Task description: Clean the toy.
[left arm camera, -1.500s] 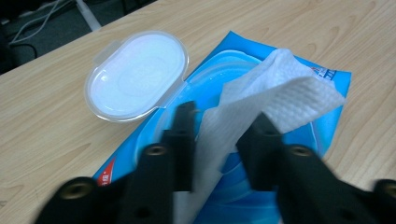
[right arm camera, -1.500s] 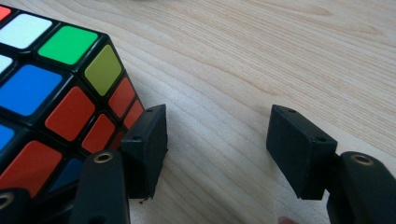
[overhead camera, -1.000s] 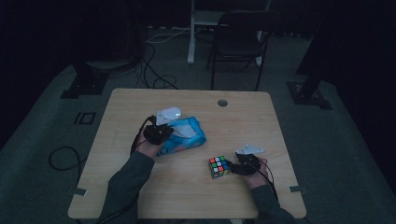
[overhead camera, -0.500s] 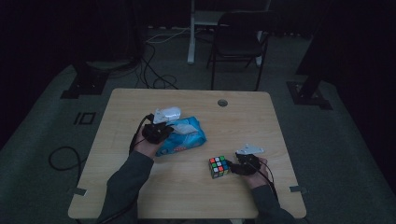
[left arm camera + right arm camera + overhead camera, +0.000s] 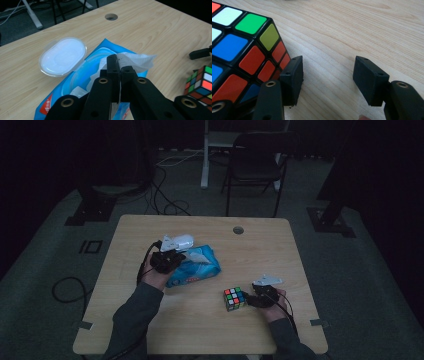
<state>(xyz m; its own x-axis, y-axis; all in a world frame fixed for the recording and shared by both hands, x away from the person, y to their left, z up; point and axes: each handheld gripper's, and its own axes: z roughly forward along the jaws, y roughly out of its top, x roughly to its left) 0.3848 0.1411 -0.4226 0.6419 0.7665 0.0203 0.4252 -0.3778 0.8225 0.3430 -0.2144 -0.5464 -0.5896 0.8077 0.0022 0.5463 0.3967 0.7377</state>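
- At the centre of the left gripper view, we see a white wipe (image 5: 135, 60) pinched in the fully closed jaws of the left gripper (image 5: 119, 65), drawn up from the blue wipes pack (image 5: 62, 100).
- The pack's oval lid (image 5: 62, 56) lies flipped open at the upper left; in the high view the pack (image 5: 197, 270) sits left of the table's middle.
- Lower right in the high view, the right gripper (image 5: 247, 299) rests partly open and empty, one jaw just beside the puzzle cube (image 5: 234, 298).
- We note a pale wooden table (image 5: 260, 250) with a cable hole (image 5: 238, 230).
- Beyond, the room is dark: a chair (image 5: 255, 170), floor cables (image 5: 165, 195).
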